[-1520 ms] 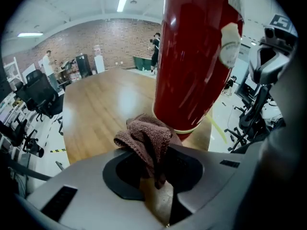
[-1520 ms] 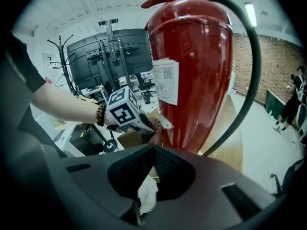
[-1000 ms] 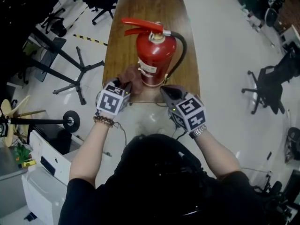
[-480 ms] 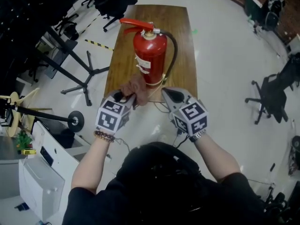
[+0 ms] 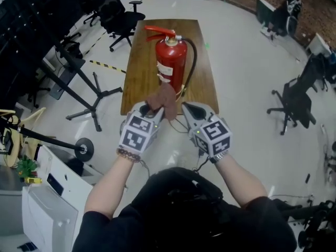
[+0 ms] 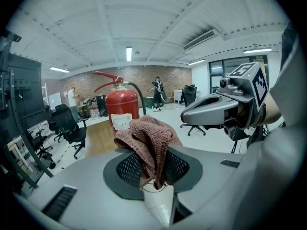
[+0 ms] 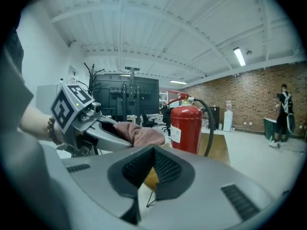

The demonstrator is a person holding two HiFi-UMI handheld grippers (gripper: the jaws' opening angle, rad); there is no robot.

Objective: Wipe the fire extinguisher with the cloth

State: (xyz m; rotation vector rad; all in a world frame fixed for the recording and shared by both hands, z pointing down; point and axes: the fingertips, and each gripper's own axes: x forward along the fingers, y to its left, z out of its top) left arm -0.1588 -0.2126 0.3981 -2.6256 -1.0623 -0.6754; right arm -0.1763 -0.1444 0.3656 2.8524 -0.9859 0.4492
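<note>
The left tongs are clamped on the cloth, near the extinguisher, which stands upright on the tabletop. The right tongs are together, empty. Wiping seems not yet begun; next the cloth must press against the red cylinder.

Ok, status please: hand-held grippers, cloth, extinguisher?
Left hand-held gripper shut on brown knitted cloth. Right hand-held gripper shut, empty. Red fire extinguisher upright on wooden table, nothing in the way.

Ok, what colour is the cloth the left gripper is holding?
Reddish brown. The cloth shows best in the left gripper view.
</note>
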